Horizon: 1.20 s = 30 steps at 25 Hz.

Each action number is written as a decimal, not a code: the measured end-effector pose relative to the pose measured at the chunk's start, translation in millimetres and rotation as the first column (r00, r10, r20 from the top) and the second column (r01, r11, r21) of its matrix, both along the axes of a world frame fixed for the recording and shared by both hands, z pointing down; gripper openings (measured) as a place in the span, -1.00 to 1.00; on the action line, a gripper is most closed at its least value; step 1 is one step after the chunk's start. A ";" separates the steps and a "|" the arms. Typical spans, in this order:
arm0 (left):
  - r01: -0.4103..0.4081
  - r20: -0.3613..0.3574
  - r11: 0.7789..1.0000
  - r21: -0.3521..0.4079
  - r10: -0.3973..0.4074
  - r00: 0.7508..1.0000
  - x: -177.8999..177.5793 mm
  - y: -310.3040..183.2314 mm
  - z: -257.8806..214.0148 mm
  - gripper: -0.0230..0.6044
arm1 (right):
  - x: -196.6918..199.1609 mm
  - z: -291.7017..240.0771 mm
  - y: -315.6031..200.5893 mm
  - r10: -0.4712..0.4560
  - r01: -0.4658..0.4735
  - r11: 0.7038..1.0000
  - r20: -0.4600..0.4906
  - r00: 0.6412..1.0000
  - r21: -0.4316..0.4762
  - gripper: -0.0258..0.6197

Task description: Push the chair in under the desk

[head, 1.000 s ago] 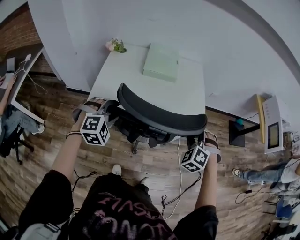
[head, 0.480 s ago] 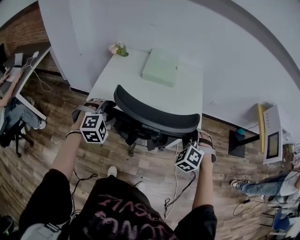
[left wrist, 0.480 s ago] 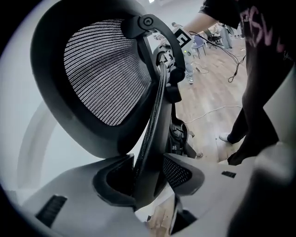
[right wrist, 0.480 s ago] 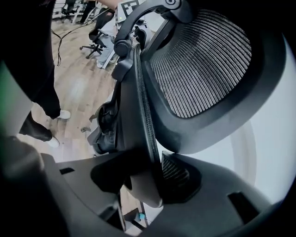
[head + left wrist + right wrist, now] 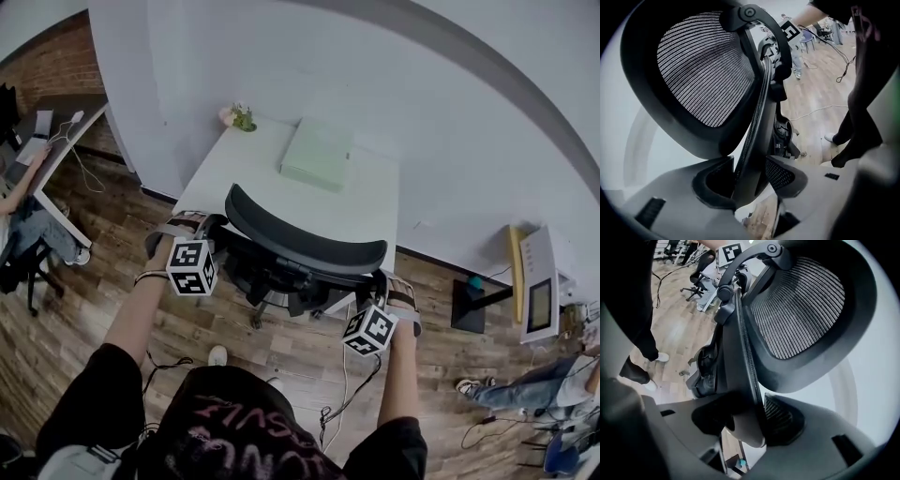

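- My left gripper point(image 5: 750, 176) straddles the chair point(image 5: 305, 246) at its back's left edge. Its jaws have just been opening and stand wide, the pads loose around that edge.
- My right gripper point(image 5: 747, 418) is clamped on the back's right edge.
- The chair stands on the wood floor point(image 5: 281, 337), its back at the bench point(image 5: 253, 178) near edge and its seat apparently under the top.
- I judge the push nearly or fully done. What is left is perhaps a last nudge, then letting go on the right.
- Farther on the bench lies a flat green box point(image 5: 319, 155), closed, contents hidden.
- At the far corner a small pot point(image 5: 239, 115) holds flowers.
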<state>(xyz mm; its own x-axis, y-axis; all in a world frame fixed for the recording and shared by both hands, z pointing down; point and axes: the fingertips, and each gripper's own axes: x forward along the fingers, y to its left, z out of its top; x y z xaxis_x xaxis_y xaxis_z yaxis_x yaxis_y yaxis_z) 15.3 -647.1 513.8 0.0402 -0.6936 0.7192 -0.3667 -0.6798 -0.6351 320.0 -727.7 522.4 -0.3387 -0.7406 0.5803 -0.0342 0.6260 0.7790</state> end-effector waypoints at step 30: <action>0.363 -0.625 0.895 0.258 -0.132 0.770 -9.5 45.2 -93.1 -0.86 | 0.1 -64.4 56.5 0.332 -0.263 0.941 0.722 0.607 -0.212 -0.83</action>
